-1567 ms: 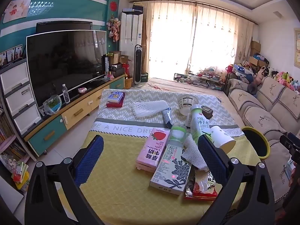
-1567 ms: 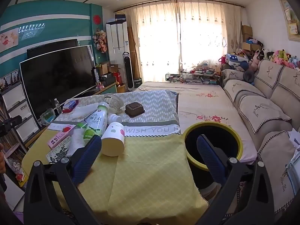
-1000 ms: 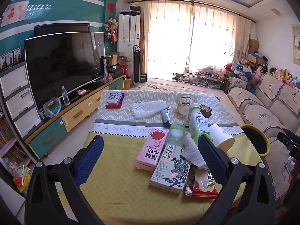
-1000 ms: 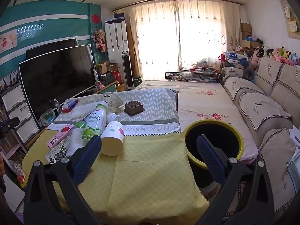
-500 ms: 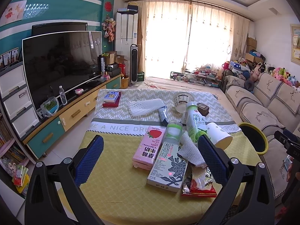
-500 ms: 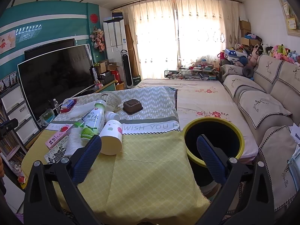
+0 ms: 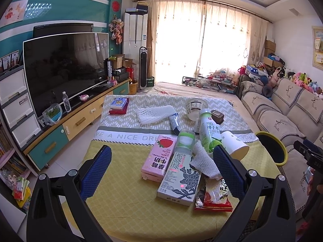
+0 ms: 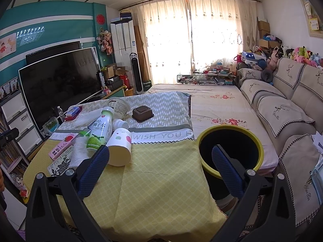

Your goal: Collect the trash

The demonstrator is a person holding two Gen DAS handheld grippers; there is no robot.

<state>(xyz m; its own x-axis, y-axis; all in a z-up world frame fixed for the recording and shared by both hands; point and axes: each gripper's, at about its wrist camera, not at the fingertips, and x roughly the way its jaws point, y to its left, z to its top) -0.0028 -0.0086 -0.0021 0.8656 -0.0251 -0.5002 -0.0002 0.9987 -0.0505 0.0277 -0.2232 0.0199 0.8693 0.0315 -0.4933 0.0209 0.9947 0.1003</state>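
Hidden: the red snack wrapper (image 7: 214,198) lies partly under the green-leaf carton (image 7: 179,178) and white foam net (image 7: 203,162); its print is unreadable.
Cut off: the bin (image 8: 230,151) is partly blocked by the right finger in the right wrist view.
Trash: pink strawberry milk carton (image 7: 159,158), coconut water bottle (image 7: 208,133) and paper cup (image 8: 120,146) lie on their sides, clustered on the yellow tablecloth (image 8: 161,191).
Bin: black with a yellow rim, just beside the table's right edge.
Left gripper (image 7: 161,171): spread wide, holding nothing, above the cluster.
Right gripper (image 8: 159,169): spread wide, holding nothing, between cup and bin.
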